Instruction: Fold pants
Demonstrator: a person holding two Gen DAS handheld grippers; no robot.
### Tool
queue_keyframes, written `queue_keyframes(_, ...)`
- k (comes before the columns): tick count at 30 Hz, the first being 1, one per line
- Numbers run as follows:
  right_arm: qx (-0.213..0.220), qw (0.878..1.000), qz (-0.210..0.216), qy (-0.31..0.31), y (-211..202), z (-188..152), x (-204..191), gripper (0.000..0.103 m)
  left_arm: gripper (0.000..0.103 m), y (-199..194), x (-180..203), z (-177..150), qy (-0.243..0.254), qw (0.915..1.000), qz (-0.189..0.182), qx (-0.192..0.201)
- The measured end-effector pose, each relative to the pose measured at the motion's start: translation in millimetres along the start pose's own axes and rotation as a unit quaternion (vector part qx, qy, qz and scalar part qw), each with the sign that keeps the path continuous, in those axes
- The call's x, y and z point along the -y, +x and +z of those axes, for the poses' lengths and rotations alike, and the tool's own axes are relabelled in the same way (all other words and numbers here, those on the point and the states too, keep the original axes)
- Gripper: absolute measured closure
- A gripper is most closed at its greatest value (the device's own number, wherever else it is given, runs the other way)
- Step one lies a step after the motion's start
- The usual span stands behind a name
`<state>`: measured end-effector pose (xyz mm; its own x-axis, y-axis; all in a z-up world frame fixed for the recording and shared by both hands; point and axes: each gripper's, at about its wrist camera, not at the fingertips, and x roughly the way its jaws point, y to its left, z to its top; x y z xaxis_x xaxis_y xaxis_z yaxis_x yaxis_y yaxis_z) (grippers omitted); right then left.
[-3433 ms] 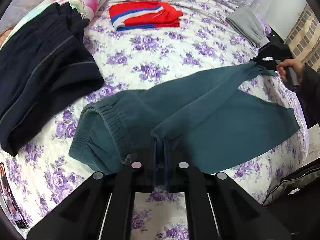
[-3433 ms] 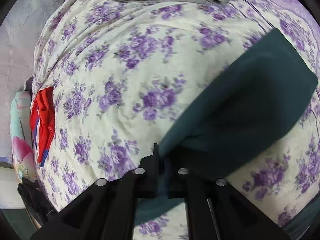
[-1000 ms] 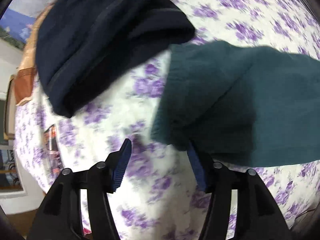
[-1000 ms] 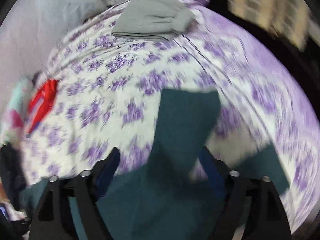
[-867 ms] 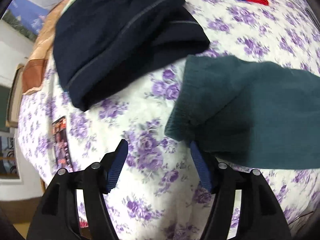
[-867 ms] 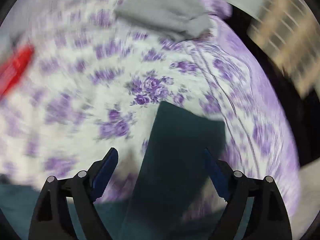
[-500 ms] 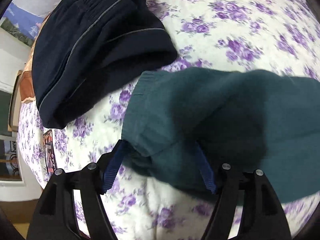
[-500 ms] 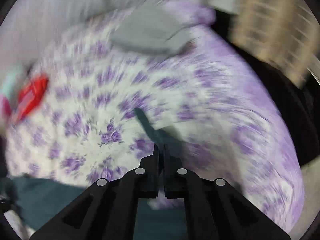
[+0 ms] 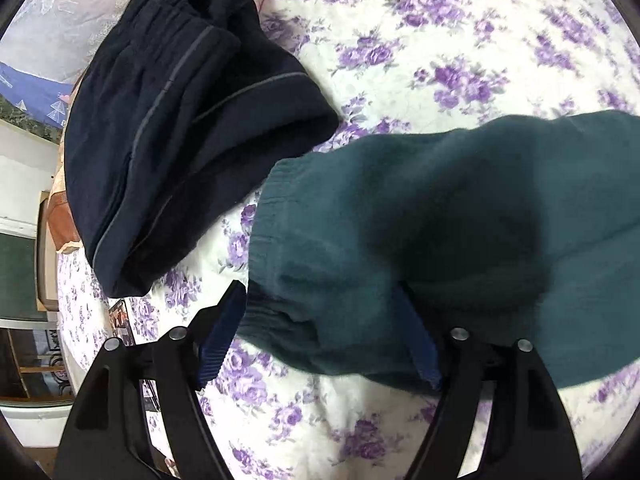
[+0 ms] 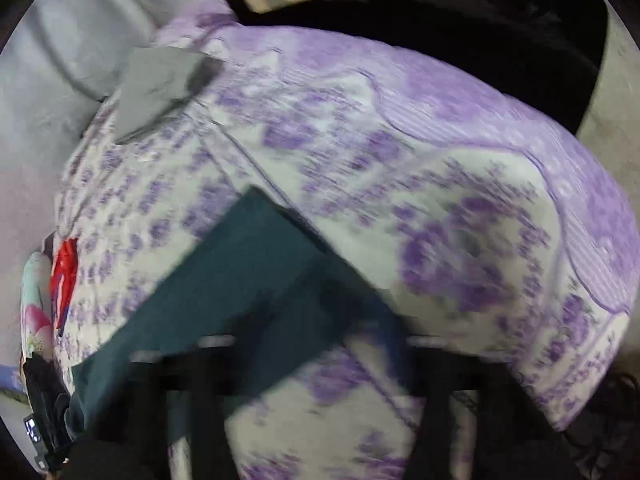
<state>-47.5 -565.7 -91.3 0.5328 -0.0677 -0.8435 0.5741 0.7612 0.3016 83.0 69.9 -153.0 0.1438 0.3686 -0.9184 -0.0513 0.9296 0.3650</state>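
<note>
On the bed [image 9: 440,60] my green pants [image 9: 400,240] run lengthwise, waistband at frame left. Half a second ago my right hand-held gripper [image 10: 312,360] was pinched shut; now it's wide. My left hand-held gripper [image 9: 320,332] stays spread, straddling the waistband.

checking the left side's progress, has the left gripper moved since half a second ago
Yes, slightly. In the left wrist view the left gripper has crept toward the navy pants; the teal pants waistband now lies between its open fingers.
</note>
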Motion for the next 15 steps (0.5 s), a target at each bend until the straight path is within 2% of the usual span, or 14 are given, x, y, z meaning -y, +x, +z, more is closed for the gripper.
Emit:
queue_keyframes(3, -0.014, 0.999, 0.031, 0.014, 16, 5, -16, 0.043, 0.030, -14, 1, -5, 0.007, 0.9997, -0.011, 0.019)
queue_keyframes(7, -0.046, 0.998, 0.017, 0.046, 51, 8, -16, 0.044, 0.030, -23, 7, -16, -0.001, 0.9993, -0.036, 0.012)
queue_keyframes(9, -0.039, 0.997, 0.020, 0.067, 55, 10, -13, 0.045, 0.030, -20, 9, -22, -0.002, 0.9986, -0.052, 0.005)
queue_keyframes(11, -0.034, 0.996, 0.019, 0.076, 54, 13, -11, 0.063, 0.030, -13, 10, -33, 0.003, 0.9985, -0.054, 0.002)
queue_keyframes(12, -0.033, 0.996, 0.014, 0.083, 54, 15, -9, 0.077, 0.030, -8, 11, -35, 0.004, 0.9981, -0.061, -0.006)
queue_keyframes(15, -0.031, 0.992, 0.026, 0.123, 51, 20, 0, 0.091, 0.029, 11, 9, -43, -0.028, 0.9944, -0.094, -0.039)
